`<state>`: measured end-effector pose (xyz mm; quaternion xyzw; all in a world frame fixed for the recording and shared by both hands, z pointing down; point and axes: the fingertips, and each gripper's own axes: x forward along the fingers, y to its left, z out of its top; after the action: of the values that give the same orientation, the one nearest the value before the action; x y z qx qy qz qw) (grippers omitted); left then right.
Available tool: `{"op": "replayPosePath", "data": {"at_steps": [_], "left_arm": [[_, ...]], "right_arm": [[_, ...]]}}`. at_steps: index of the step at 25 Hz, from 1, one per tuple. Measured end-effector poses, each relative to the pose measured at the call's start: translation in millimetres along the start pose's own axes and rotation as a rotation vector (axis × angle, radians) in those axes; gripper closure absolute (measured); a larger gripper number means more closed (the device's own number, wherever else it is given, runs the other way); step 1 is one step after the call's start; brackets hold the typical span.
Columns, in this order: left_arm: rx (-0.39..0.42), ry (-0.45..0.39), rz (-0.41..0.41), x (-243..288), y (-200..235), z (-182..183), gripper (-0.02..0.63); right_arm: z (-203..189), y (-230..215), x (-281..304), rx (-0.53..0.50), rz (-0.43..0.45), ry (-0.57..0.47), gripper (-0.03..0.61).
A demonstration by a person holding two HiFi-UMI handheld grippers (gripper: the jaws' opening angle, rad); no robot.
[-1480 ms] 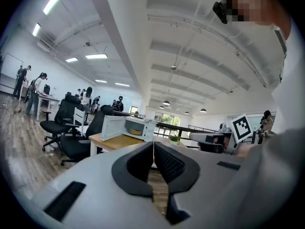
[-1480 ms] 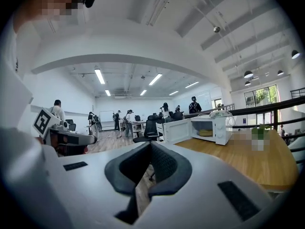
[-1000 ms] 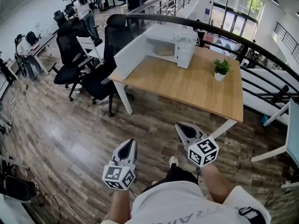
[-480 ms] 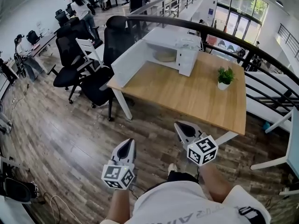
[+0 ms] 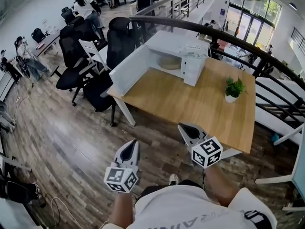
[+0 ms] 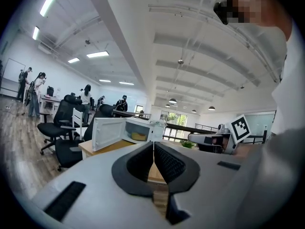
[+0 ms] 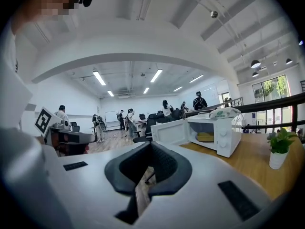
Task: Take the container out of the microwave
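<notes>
A white microwave (image 5: pixel 183 51) stands at the far end of a wooden table (image 5: pixel 190 101), its door (image 5: pixel 127 69) swung open to the left. Inside lies a pale yellow container (image 5: pixel 169 62), also seen as a container (image 6: pixel 138 136) in the left gripper view and a container (image 7: pixel 206 137) in the right gripper view. My left gripper (image 5: pixel 132 145) and right gripper (image 5: pixel 187 128) hang over the wooden floor, short of the table's near edge. Both point at the table, jaws shut and holding nothing.
A small potted plant (image 5: pixel 233 88) sits on the table's right side. Black office chairs (image 5: pixel 90 56) crowd the table's left end. A dark curved railing (image 5: pixel 248 49) runs behind the table. People stand at desks at the back left.
The table and microwave have drawn nearer in the head view. Both grippers have kept their place before the body, still shut.
</notes>
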<state>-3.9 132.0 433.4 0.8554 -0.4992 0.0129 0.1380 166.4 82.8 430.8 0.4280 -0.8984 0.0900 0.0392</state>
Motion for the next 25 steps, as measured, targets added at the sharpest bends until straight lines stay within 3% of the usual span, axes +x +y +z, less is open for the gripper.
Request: {"op": "replayPosePath", "data": {"at_steps": [11,25], "left_arm": [[0.003,0.029,0.047,58,0,-5,0.578],[0.009,0.037,-0.055,147,41,20,0.578]], "right_arm": [[-14,-57,27,0.044,0.048,0.014,0.557],[-1,-118,78,0.038,-0.071,0.018,0.557]]}}
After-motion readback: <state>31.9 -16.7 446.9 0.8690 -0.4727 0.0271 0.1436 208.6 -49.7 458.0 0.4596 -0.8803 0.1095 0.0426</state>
